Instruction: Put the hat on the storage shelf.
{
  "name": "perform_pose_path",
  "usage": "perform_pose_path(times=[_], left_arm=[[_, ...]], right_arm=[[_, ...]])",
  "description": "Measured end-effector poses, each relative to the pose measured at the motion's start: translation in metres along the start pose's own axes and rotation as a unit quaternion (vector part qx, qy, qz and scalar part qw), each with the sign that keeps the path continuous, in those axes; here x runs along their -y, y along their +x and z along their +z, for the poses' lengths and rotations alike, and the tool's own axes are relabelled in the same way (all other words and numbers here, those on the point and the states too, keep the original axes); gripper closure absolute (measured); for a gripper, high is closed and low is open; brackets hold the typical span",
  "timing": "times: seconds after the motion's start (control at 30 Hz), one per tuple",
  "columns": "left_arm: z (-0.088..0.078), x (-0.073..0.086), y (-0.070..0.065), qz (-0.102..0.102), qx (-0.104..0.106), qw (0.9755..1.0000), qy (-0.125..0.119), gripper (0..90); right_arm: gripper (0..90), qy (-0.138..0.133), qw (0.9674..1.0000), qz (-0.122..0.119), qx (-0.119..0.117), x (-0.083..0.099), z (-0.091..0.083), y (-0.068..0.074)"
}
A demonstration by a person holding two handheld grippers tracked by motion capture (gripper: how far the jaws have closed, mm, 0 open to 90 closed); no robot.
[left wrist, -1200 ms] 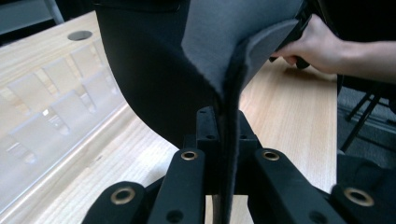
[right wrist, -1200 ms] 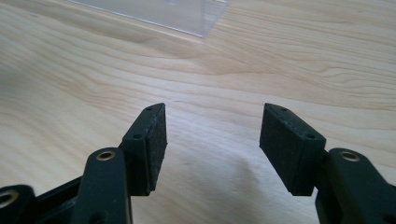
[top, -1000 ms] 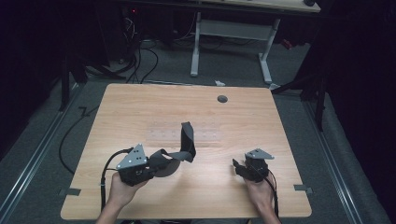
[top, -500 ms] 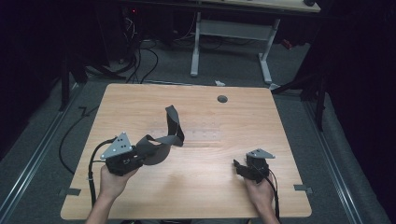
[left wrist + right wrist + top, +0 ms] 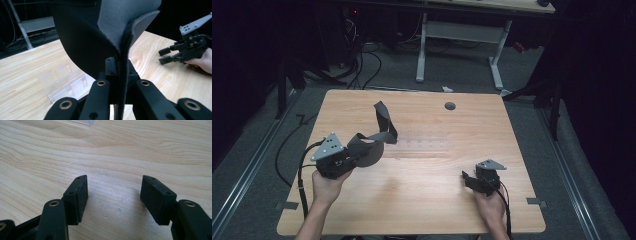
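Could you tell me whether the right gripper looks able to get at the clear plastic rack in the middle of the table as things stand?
Probably yes. The right gripper is open and empty, and only bare table lies between it and the clear plastic rack. The dark fabric piece clamped in the left gripper hangs at the rack's far end.

black tongs [image 5: 354, 159], grey three-cornered plates, trailing cables

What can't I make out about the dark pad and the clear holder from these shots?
- Dark felt pad: top cut by the left gripper view's edge; in the high view its near end is hidden by the left gripper.
- Clear plastic holder: partly hidden behind pad and fingers; faint in the high view.
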State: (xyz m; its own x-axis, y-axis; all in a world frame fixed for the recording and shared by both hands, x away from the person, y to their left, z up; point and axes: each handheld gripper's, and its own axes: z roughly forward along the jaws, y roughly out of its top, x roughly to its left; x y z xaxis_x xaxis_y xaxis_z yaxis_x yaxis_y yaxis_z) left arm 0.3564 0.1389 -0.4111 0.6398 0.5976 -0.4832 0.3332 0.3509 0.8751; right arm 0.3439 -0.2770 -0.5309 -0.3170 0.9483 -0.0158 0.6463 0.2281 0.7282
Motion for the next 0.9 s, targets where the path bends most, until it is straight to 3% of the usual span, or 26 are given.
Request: perform_pose_path(times=[0.2, 0.33, 0.5, 0.9], left_arm=[[0.01, -0.004, 0.009, 0.004, -0.017, 0.9999, -0.001, 86.5], [0.016, -0.01, 0.016, -0.008, -0.023, 0.9996, -0.012, 86.5], [0.026, -0.015, 0.022, -0.009, -0.034, 0.9992, -0.02, 86.5], [0.038, -0.019, 0.043, 0.004, -0.06, 0.9976, -0.035, 86.5]], right_arm=[[38.6, 0.0, 1.0, -0.001, 0.0, 0.0, 0.0, 0.0], [38.6, 0.0, 1.0, -0.001, 0.0, 0.0, 0.0, 0.0], [38.7, 0.0, 1.0, 0.0, 0.0, 0.0, 0.0, 0.0], [38.6, 0.0, 1.0, 0.0, 0.0, 0.0, 0.0, 0.0]])
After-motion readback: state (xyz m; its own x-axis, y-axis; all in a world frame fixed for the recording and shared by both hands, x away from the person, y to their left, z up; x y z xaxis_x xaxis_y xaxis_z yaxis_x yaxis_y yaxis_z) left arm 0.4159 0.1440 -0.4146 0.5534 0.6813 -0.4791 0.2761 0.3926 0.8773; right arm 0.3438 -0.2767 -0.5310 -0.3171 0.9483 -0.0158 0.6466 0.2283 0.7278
